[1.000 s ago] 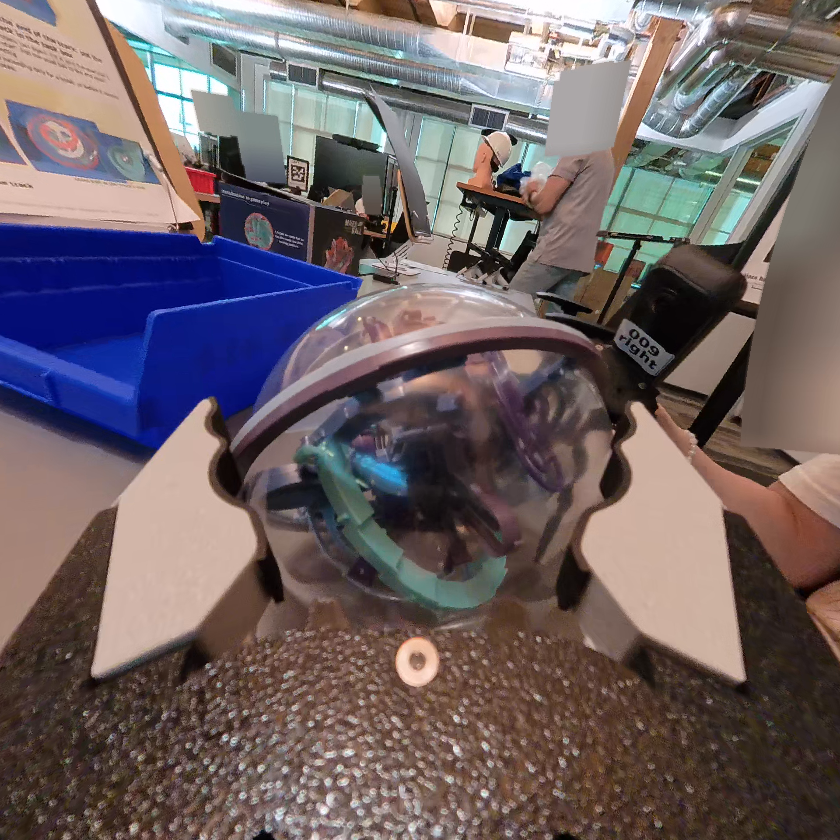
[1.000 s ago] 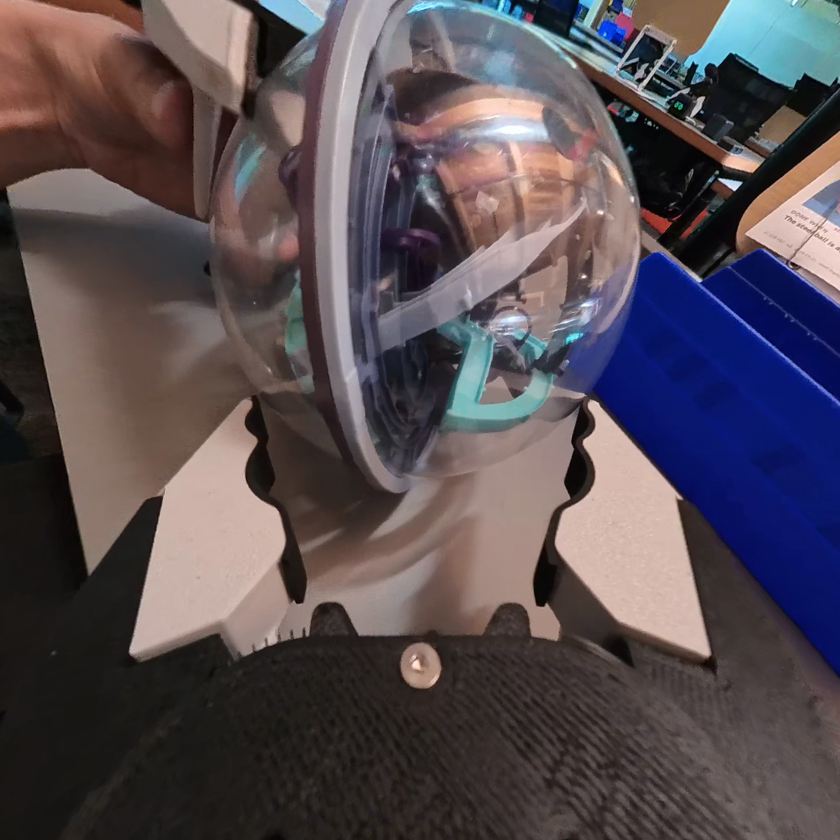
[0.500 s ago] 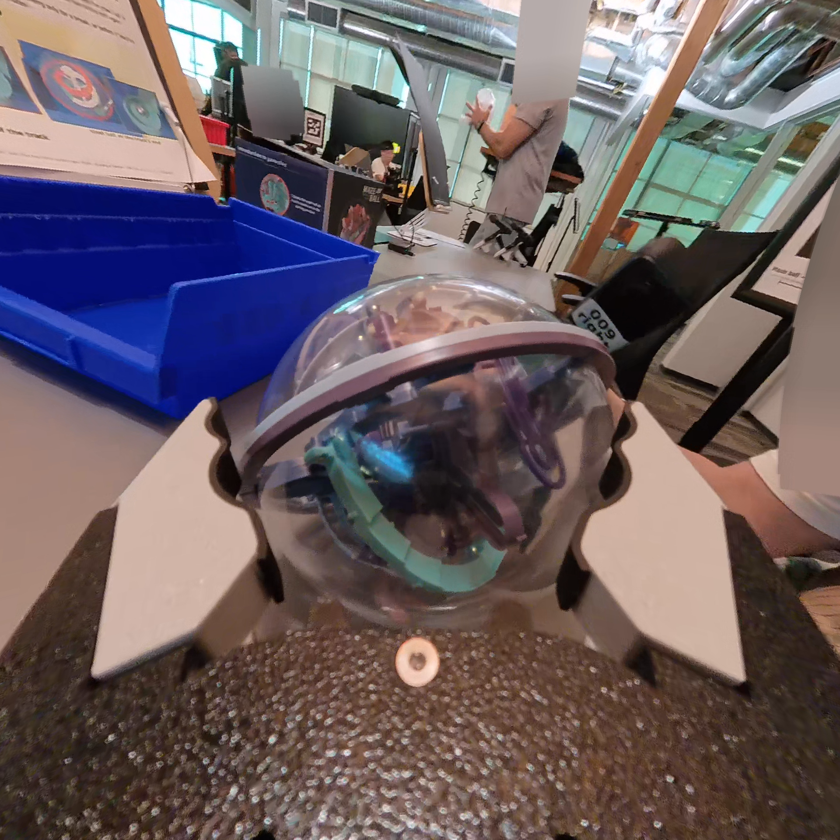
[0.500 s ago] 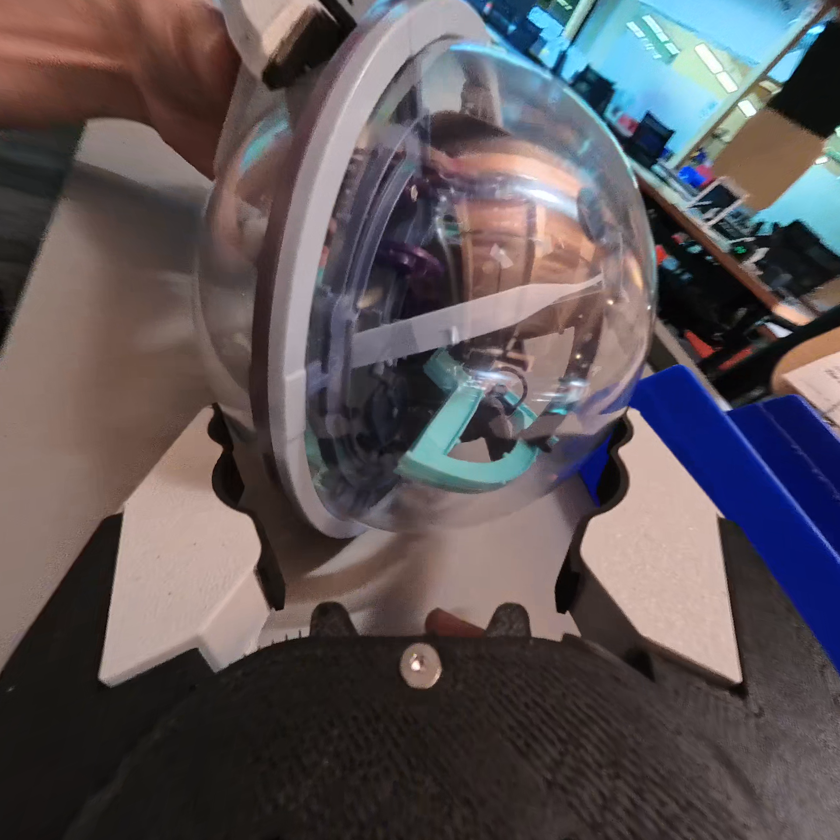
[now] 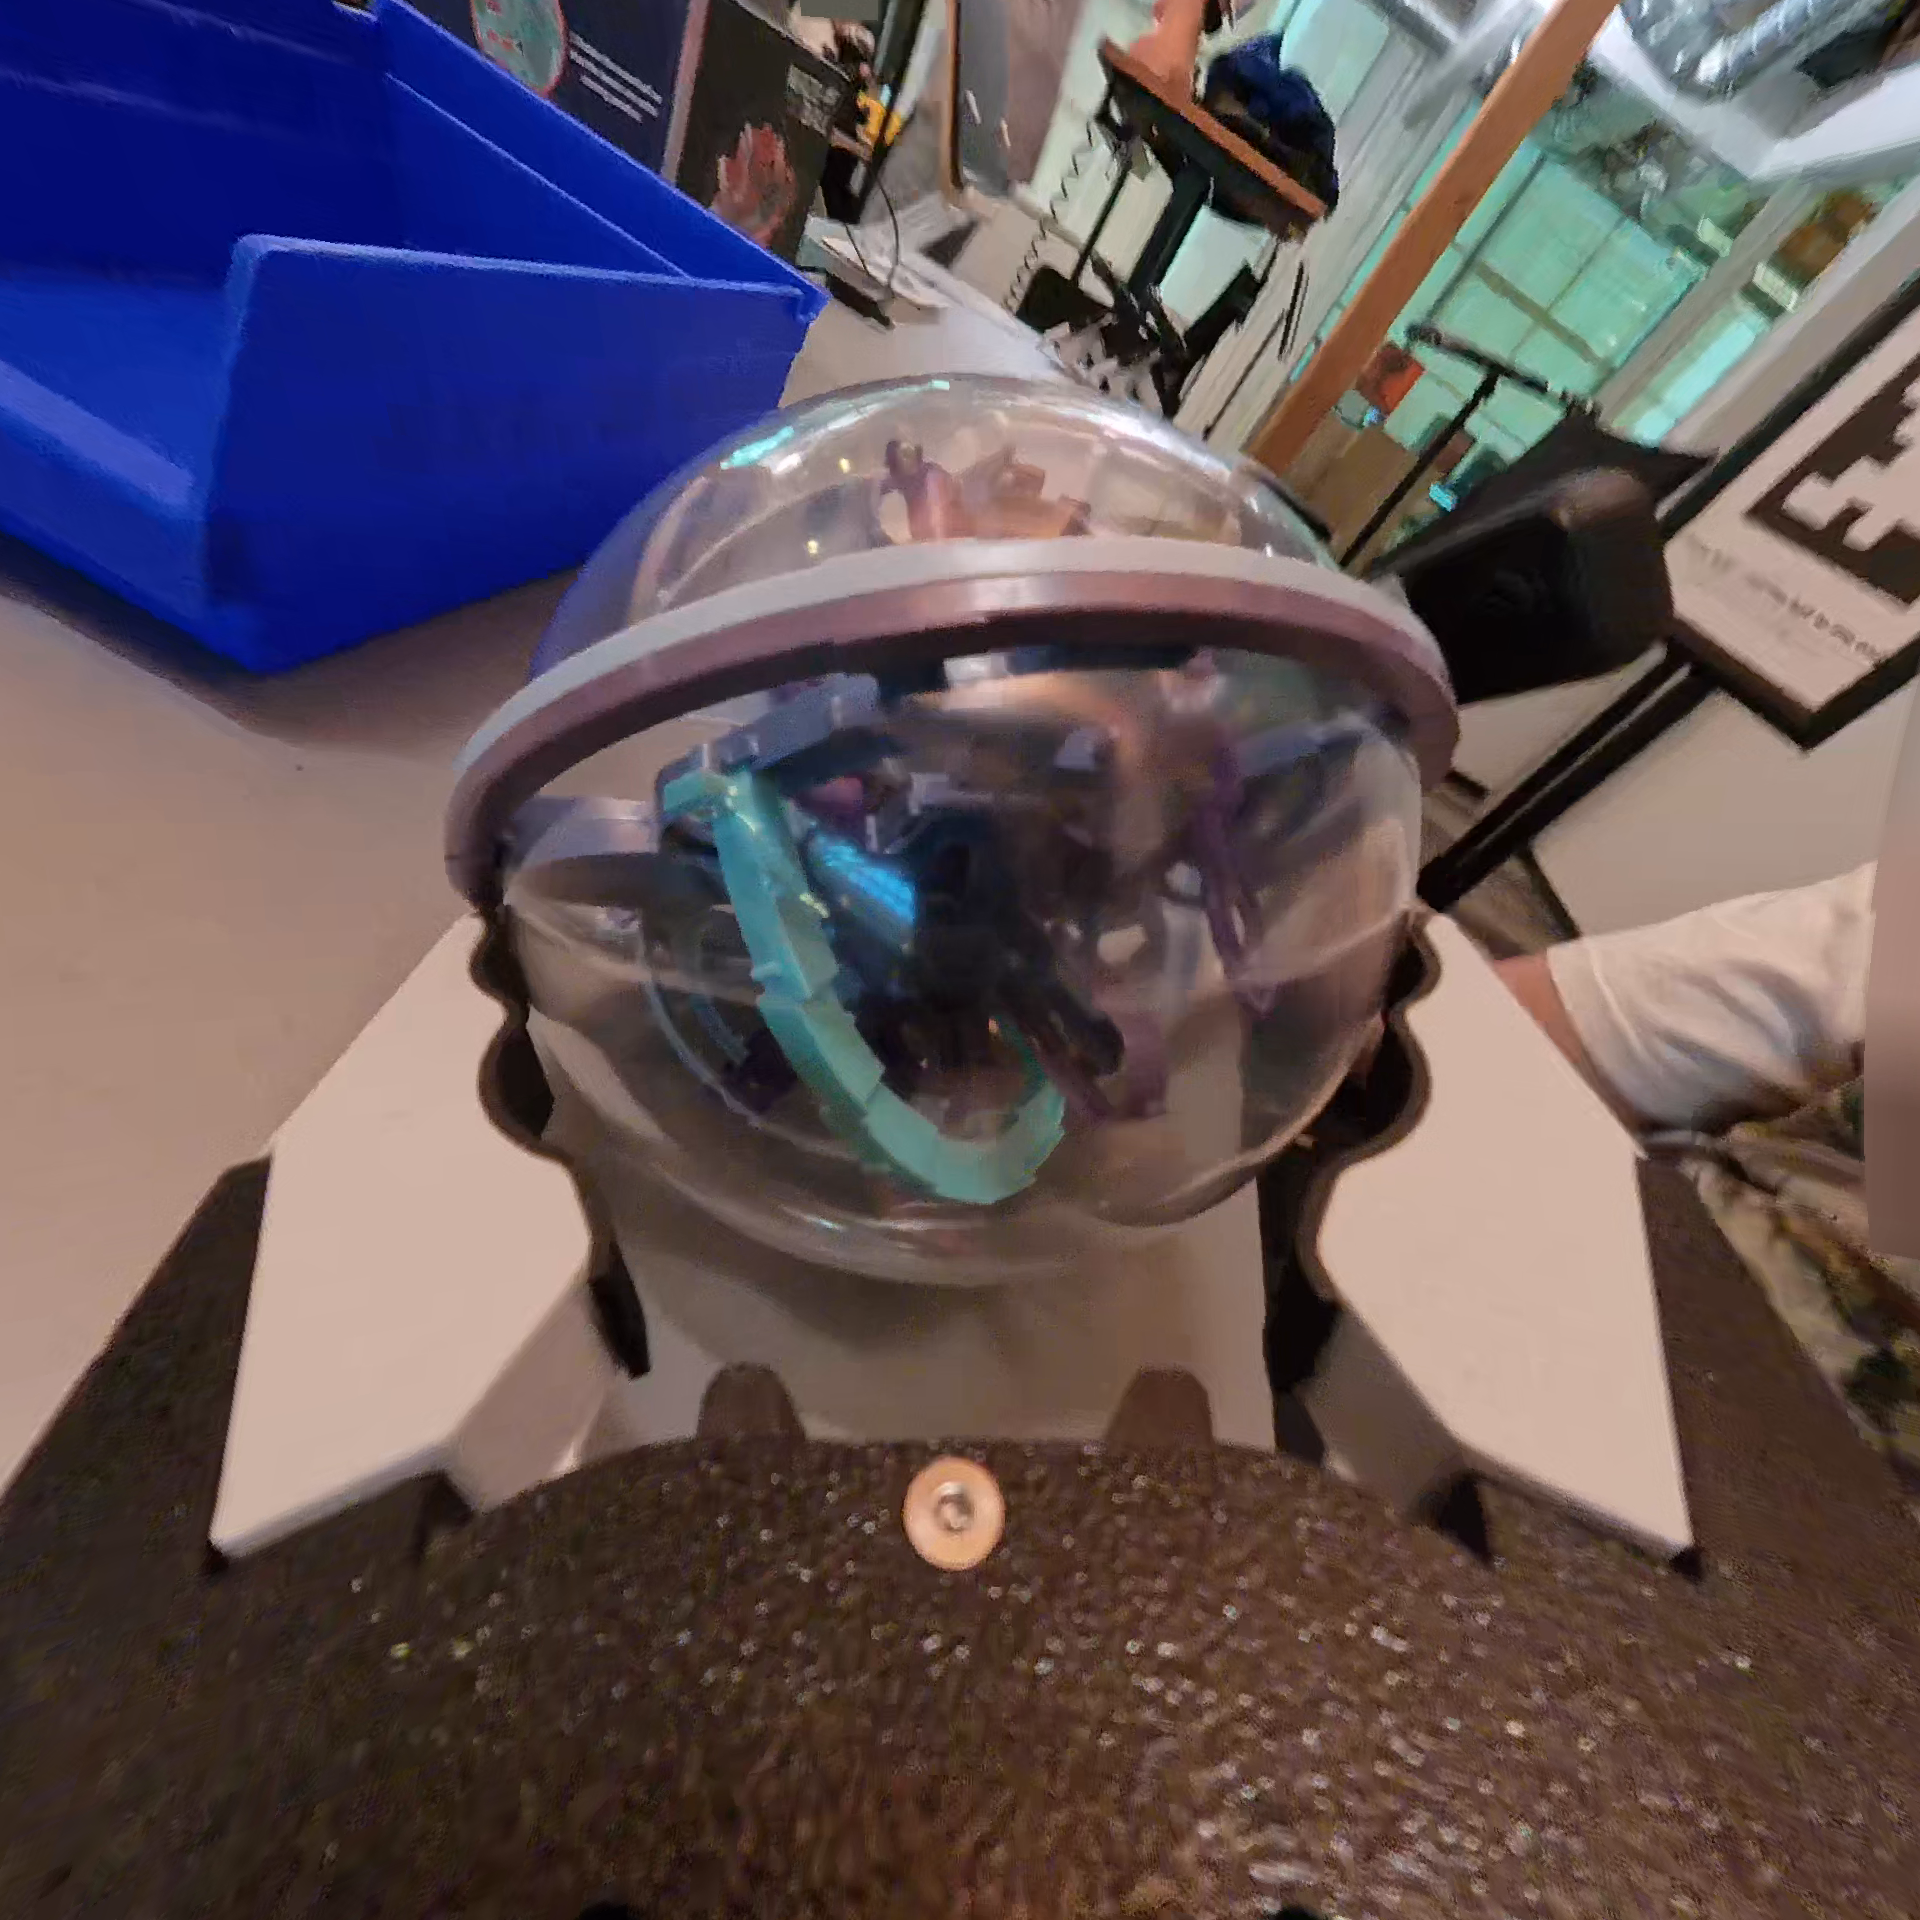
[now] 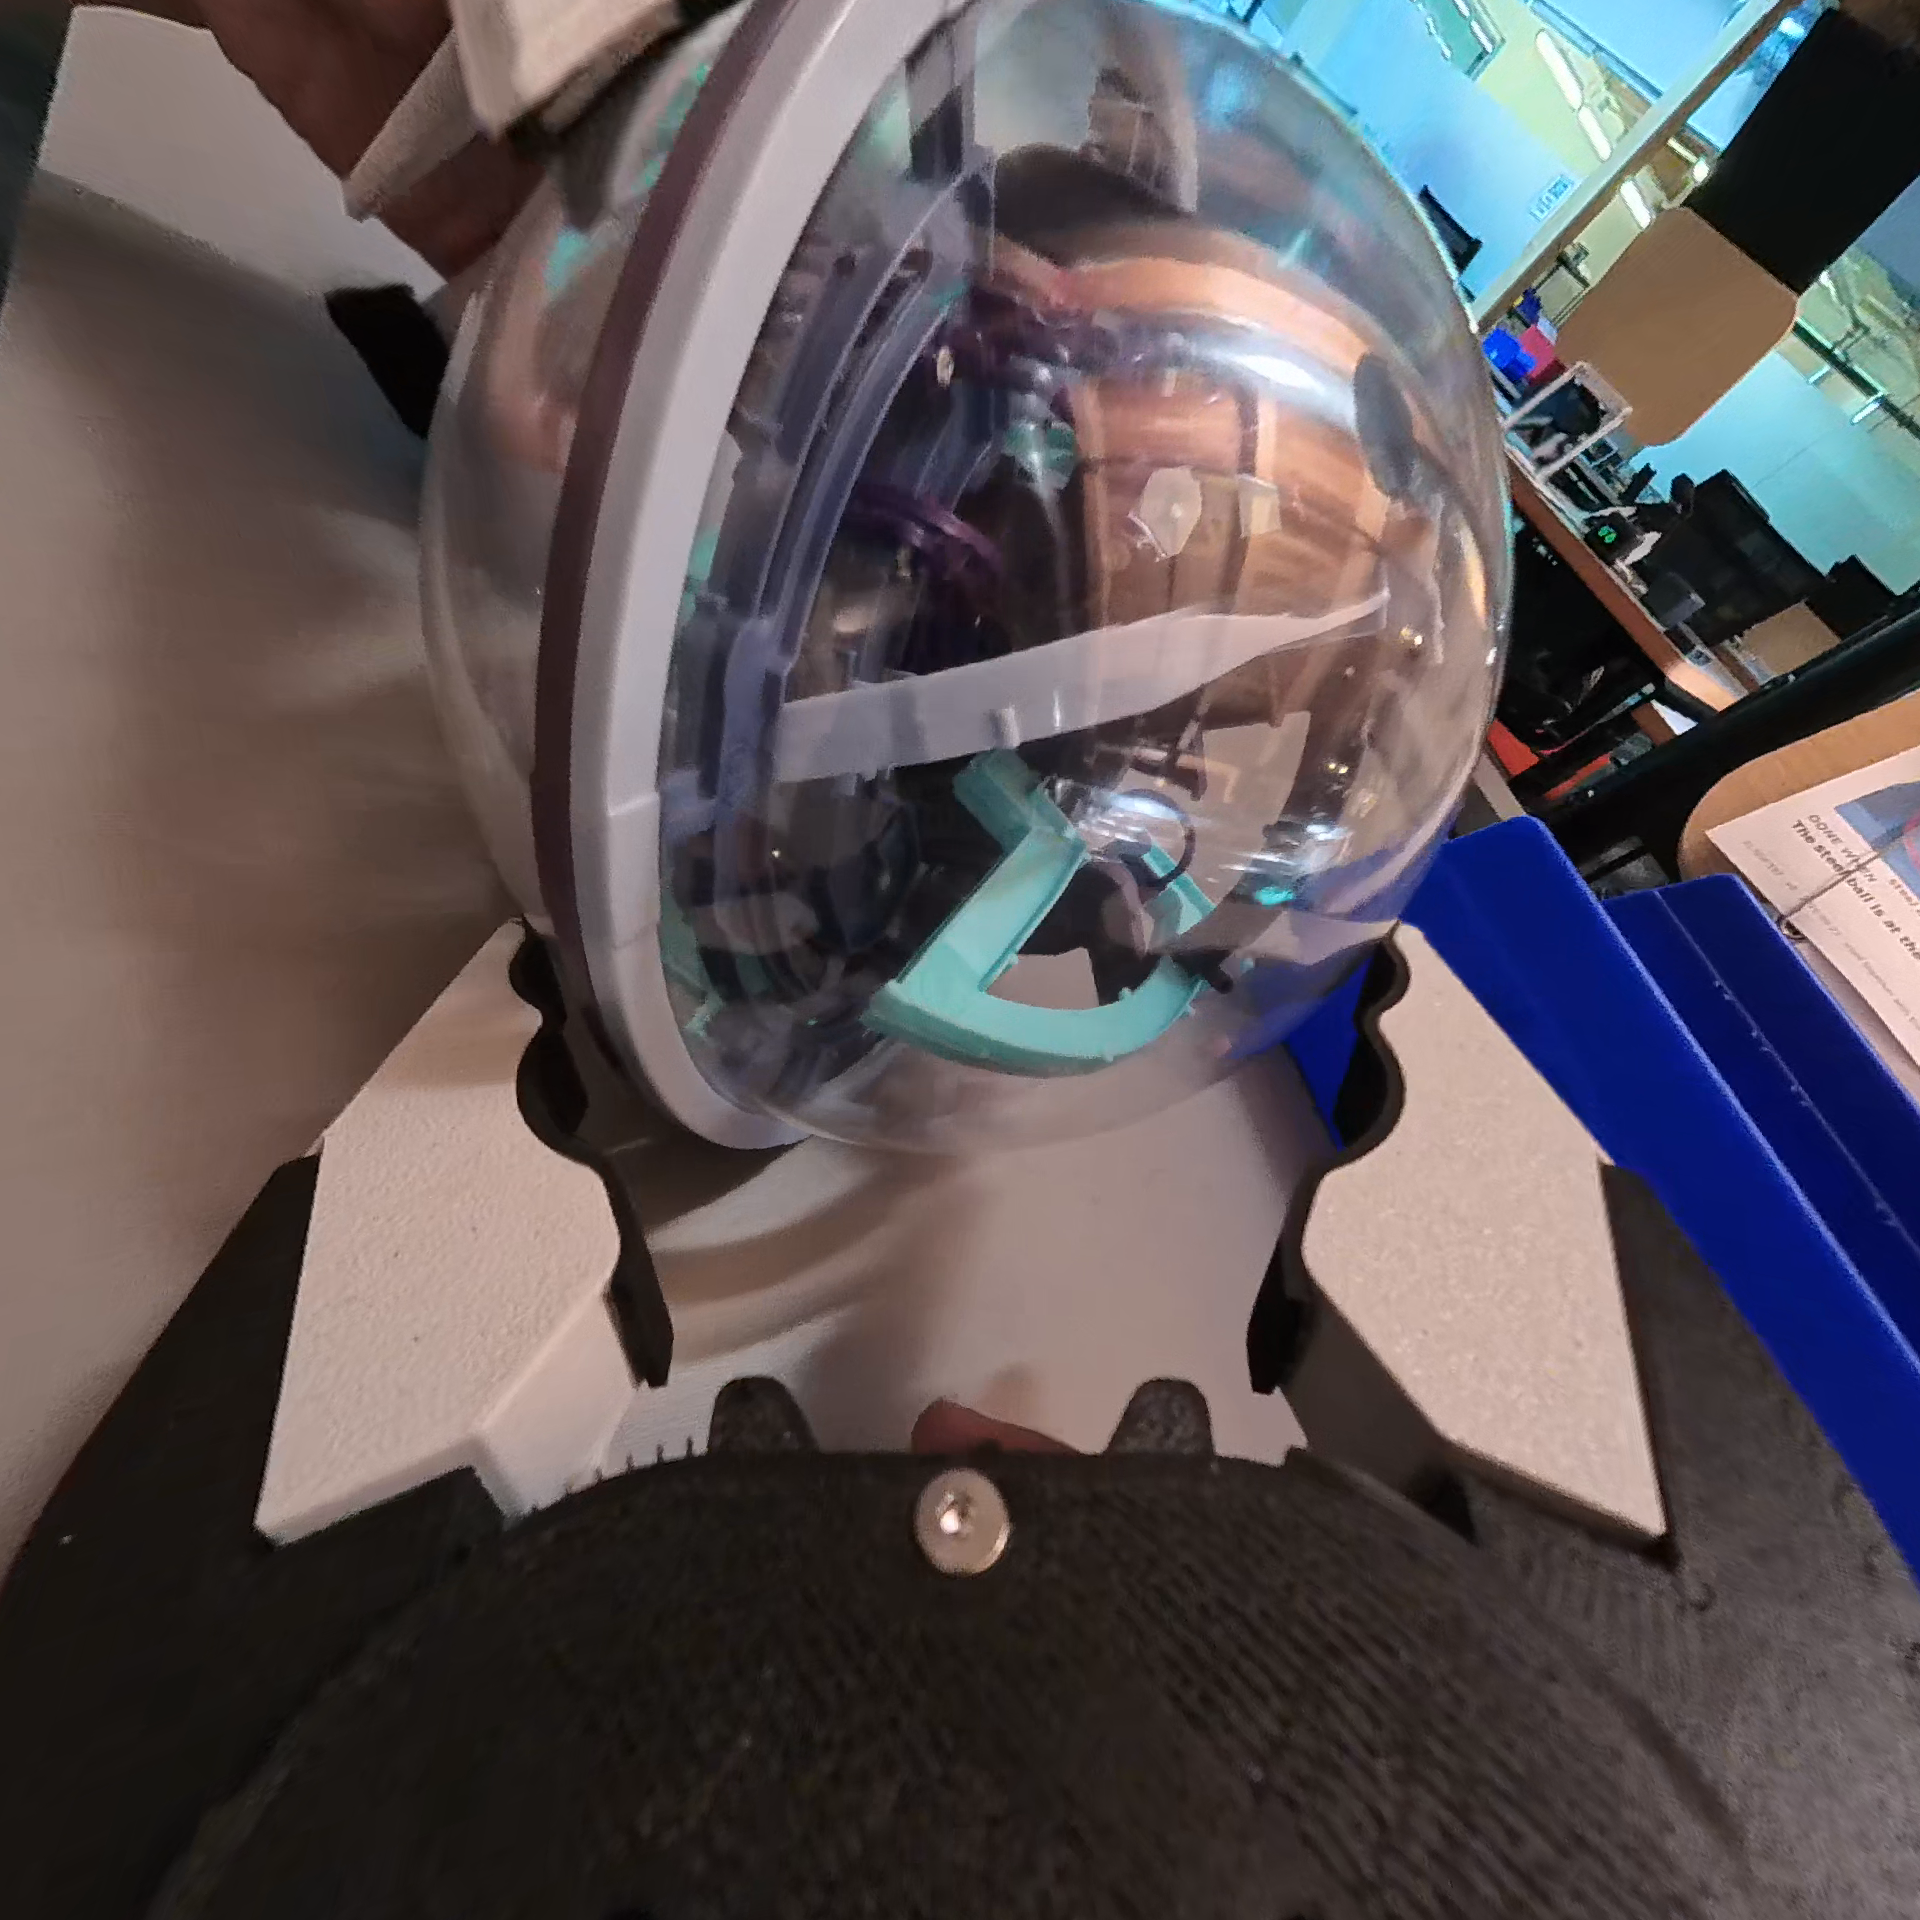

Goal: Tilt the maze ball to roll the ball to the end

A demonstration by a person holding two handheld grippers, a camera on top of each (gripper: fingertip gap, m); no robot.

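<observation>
Since a second earlier, the left gripper (image 5: 951,977) had pitched forward, so its camera looked down more on the grey tabletop (image 5: 208,831) and less at the ceiling pipes, while the seam ring of the maze ball (image 5: 951,831) had levelled a little in that view and leaned further over in the right one. Nearest me, both sets of jaws stood spread very wide, and the clear sphere sat cradled between them. The left gripper's dark scalloped pads (image 5: 509,1039) met the shell on either side just below the grey ring (image 5: 935,613), which I took for a two-sided clamp. The right gripper (image 6: 956,1039) came at the same ball from another side; its left pad (image 6: 551,1049) sat at the ring's lower edge and its right pad at the clear dome, apparently touching. Holding it from two directions probably let the person tip the sphere on more than one axis without it slipping. Inside, a teal track (image 6: 1029,997) curved low in the shell, and a small shiny ball seemed to sit by its corner, though glare left that uncertain. Just beyond the sphere stood a blue bin (image 5: 364,364), and far off were desks and windows.
</observation>
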